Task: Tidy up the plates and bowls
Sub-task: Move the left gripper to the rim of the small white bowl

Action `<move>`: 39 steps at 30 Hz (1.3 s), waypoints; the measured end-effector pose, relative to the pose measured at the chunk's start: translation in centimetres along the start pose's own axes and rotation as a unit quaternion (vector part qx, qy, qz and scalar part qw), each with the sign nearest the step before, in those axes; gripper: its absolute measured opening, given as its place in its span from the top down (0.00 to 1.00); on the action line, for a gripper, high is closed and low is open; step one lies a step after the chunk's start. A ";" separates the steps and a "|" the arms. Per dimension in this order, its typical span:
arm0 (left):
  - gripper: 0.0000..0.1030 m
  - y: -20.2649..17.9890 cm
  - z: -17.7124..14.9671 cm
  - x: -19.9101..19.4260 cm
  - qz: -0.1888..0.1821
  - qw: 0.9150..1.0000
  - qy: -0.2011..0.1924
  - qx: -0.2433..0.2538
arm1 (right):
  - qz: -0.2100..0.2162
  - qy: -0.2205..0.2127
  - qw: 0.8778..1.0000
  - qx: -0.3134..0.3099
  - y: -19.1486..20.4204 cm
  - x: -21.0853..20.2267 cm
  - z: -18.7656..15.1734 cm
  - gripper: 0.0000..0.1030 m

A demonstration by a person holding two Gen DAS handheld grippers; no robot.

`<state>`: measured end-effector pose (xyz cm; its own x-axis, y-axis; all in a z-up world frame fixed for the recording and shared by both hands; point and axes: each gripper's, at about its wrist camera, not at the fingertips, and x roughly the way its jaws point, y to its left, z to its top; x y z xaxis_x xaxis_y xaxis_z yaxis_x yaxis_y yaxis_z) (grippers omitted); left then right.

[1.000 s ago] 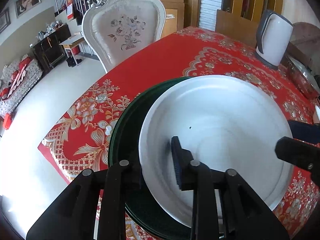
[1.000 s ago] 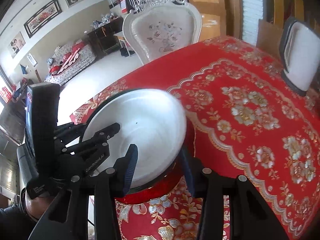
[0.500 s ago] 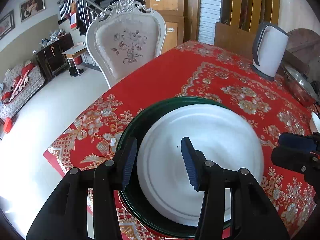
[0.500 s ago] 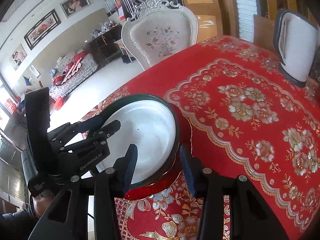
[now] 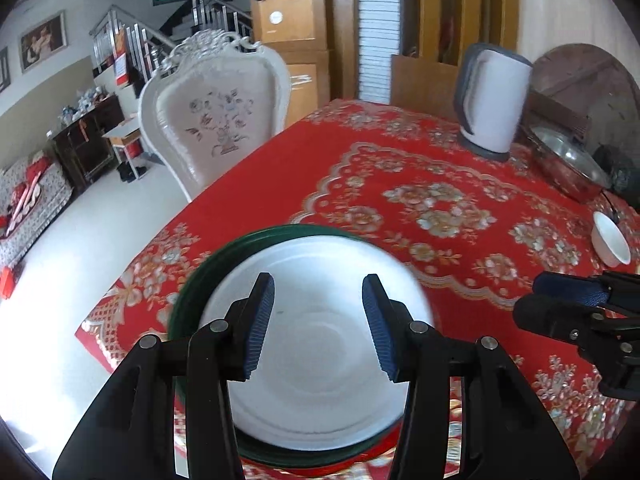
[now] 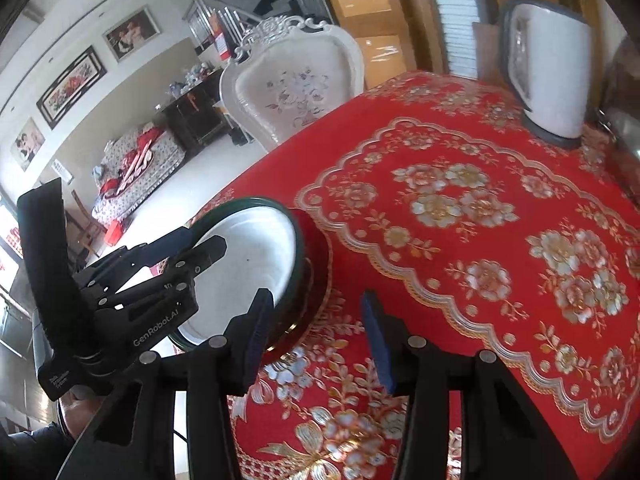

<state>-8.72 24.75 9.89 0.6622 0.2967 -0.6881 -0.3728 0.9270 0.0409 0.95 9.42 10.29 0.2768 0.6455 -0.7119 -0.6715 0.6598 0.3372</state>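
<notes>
Plates sit stacked near the corner of the table: a white plate (image 5: 320, 344) lies inside a wider dark green plate (image 5: 188, 304), and under both, in the right wrist view, a red dish (image 6: 320, 276) shows at the stack's edge. All rest on a red floral tablecloth (image 5: 432, 184). The left gripper (image 5: 318, 320) hangs above the white plate with its blue pads spread and nothing between them; its jaws have just been opening. The right gripper (image 6: 316, 332) stands just beside the stack, pads apart, gripping nothing. A small white bowl (image 5: 610, 244) sits well apart, toward the far right edge. Farther back stand a white electric kettle (image 5: 492, 100) and a steel pan (image 5: 568, 168). A white carved chair (image 5: 216, 116) stands at the table's side.
</notes>
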 end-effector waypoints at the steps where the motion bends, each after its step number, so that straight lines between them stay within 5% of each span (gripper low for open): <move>1: 0.55 -0.5 0.1 0.0 -0.003 1.000 -0.001 0.003 | -0.001 -0.002 1.000 0.003 -0.4 -0.2 -0.1 0.55; 17: 0.55 -11.4 0.8 0.0 -0.065 0.995 0.001 0.075 | -0.036 -0.029 0.997 0.062 -7.6 -5.5 -2.5 0.54; 39: 0.55 -28.6 2.5 0.6 -0.145 0.975 0.003 0.167 | -0.101 -0.079 0.978 0.166 -20.6 -14.6 -5.9 0.51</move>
<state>3.95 -0.97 10.16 0.7040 0.0096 -0.7101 0.0631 0.9951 0.0761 6.70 -15.93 10.12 0.5015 0.5236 -0.6887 -0.3401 0.8513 0.3996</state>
